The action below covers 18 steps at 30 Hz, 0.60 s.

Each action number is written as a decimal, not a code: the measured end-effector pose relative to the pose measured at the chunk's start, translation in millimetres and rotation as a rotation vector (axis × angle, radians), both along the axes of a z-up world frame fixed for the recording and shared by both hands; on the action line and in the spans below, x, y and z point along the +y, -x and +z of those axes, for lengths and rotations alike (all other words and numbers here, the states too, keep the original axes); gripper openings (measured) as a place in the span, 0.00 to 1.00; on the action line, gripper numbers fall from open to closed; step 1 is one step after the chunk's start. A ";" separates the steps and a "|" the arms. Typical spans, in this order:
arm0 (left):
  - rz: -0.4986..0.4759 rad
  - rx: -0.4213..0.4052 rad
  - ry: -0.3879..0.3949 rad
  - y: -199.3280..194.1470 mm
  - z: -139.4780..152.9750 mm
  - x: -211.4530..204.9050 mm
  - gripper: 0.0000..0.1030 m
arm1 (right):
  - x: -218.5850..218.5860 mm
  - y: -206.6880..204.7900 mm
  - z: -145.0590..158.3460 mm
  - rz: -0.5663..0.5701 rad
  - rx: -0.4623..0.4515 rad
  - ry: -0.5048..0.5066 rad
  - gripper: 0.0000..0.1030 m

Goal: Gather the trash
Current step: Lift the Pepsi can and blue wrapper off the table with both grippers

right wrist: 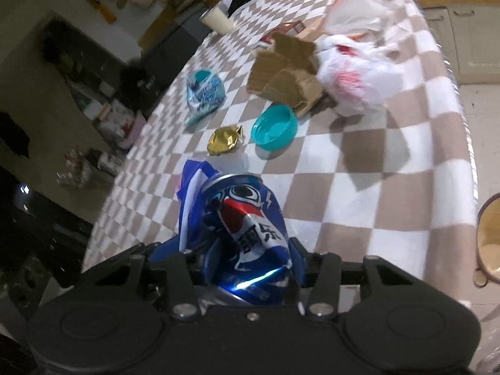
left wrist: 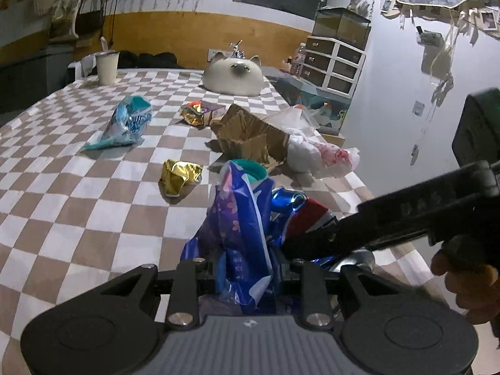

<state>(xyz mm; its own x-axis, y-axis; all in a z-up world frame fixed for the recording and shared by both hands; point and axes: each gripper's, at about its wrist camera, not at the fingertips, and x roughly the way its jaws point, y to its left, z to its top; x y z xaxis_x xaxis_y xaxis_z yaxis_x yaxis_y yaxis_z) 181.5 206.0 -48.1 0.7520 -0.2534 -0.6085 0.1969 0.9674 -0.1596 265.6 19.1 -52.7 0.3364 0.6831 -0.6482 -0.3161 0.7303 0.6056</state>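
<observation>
My left gripper (left wrist: 247, 268) is shut on a blue plastic bag with pink flowers (left wrist: 237, 218) and holds it above the checkered table (left wrist: 93, 203). My right gripper (right wrist: 247, 259) is shut on a crushed blue Pepsi can (right wrist: 250, 225), right beside the bag (right wrist: 190, 187); the can (left wrist: 300, 215) and the right gripper's black body (left wrist: 406, 218) show in the left wrist view. Loose trash lies on the table: a gold wrapper (left wrist: 179, 176), a teal lid (right wrist: 275, 126), torn cardboard (left wrist: 247, 134), a white plastic bag (left wrist: 318, 153), a light blue packet (left wrist: 131, 122) and a gold snack packet (left wrist: 200, 112).
A white cat-shaped object (left wrist: 232, 75) and a cup with a straw (left wrist: 107, 67) stand at the table's far end. A drawer unit (left wrist: 334, 62) stands by the wall to the right. The table's right edge (right wrist: 465, 156) is close to the can. A bowl-like rim (right wrist: 487, 240) shows at far right.
</observation>
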 end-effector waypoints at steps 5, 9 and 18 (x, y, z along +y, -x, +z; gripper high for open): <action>0.007 0.018 -0.019 -0.5 2.2 -0.7 0.31 | 17.5 2.9 6.7 0.026 -0.064 0.102 0.39; 0.016 0.025 -0.014 0.6 4.0 -1.1 0.28 | 7.6 5.2 7.2 0.004 -0.060 0.083 0.34; 0.075 -0.040 -0.023 25.1 21.8 -7.8 0.26 | -11.8 32.0 22.9 -0.015 -0.169 0.120 0.27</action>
